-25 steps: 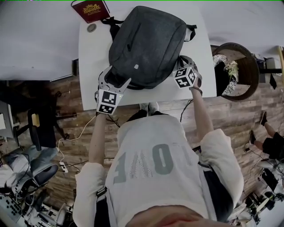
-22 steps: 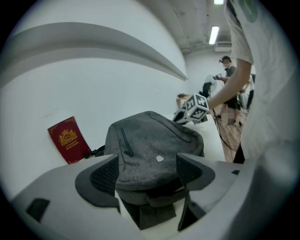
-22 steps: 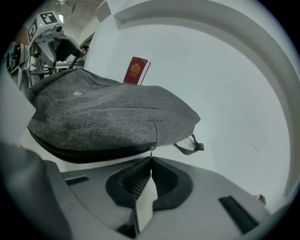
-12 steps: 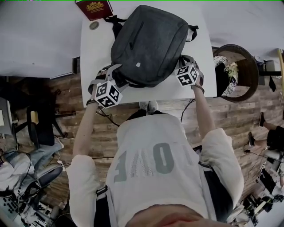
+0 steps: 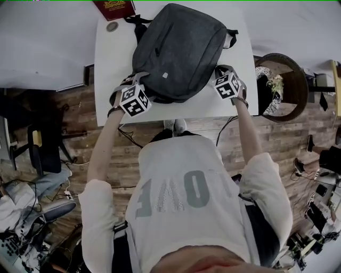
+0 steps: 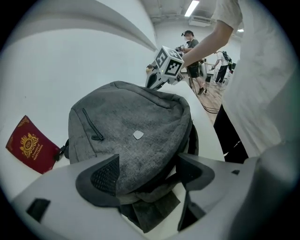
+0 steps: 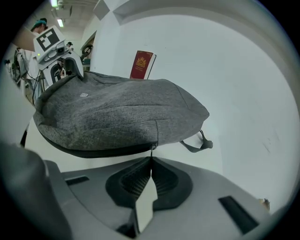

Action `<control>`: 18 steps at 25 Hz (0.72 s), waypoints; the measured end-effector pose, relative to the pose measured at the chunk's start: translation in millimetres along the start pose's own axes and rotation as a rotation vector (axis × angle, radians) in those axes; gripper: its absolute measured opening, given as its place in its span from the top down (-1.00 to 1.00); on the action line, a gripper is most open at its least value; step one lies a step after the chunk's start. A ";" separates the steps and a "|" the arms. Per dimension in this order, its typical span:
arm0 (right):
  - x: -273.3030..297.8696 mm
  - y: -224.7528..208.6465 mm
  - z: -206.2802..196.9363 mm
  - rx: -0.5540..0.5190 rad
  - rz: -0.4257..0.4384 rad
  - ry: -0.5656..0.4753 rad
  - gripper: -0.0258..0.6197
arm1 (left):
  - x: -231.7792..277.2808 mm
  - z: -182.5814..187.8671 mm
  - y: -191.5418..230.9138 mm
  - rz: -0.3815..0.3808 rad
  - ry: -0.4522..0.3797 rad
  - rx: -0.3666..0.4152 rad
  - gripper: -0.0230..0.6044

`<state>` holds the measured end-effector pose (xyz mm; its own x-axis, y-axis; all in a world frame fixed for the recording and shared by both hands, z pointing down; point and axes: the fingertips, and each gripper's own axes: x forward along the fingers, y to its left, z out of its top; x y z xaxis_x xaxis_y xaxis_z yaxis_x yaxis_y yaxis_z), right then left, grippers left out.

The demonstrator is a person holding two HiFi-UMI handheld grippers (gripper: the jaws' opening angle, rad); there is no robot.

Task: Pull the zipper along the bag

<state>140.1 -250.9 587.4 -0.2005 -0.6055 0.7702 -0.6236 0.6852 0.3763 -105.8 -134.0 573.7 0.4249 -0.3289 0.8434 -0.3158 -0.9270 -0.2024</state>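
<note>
A grey backpack (image 5: 181, 45) lies flat on the white table (image 5: 112, 69). My left gripper (image 5: 139, 85) is at the bag's near left corner. In the left gripper view its jaws (image 6: 147, 171) close around that corner, with bunched fabric between the pads. My right gripper (image 5: 218, 73) sits at the bag's right side. In the right gripper view it (image 7: 151, 164) is shut, and the thin zipper pull (image 7: 152, 149) runs from the dark zipper line down between its pads. The bag (image 7: 112, 112) fills the view above it.
A red passport-like booklet (image 5: 114, 6) and a small round disc (image 5: 112, 26) lie at the table's far left corner. A round dark basket (image 5: 282, 85) stands on the wooden floor right of the table. People stand in the background of the left gripper view.
My left gripper has moved from the table's front edge up onto the bag's near left corner and closed around it. The right gripper has stayed at the bag's right side.
</note>
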 end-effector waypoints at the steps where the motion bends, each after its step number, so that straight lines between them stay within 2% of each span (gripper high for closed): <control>1: 0.3 0.3 -0.4 0.000 0.005 0.003 0.83 | 1.7 0.1 0.4 0.002 0.001 -0.009 -0.21; 5: 2.1 2.5 -2.0 -0.022 0.035 0.019 0.83 | 6.0 -1.5 1.9 0.021 -0.006 -0.024 -0.21; 13: -2.7 9.0 -5.9 -0.136 0.131 0.065 0.83 | 11.0 -3.3 3.7 0.023 -0.003 -0.060 -0.21; 18: -9.0 35.2 -12.2 -0.230 0.206 0.087 0.82 | 13.8 -4.0 4.8 0.024 -0.009 -0.075 -0.21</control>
<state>129.2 -216.4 600.0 -0.2332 -0.4147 0.8795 -0.3872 0.8693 0.3072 -104.8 -142.3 586.3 0.4236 -0.3526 0.8344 -0.3888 -0.9027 -0.1841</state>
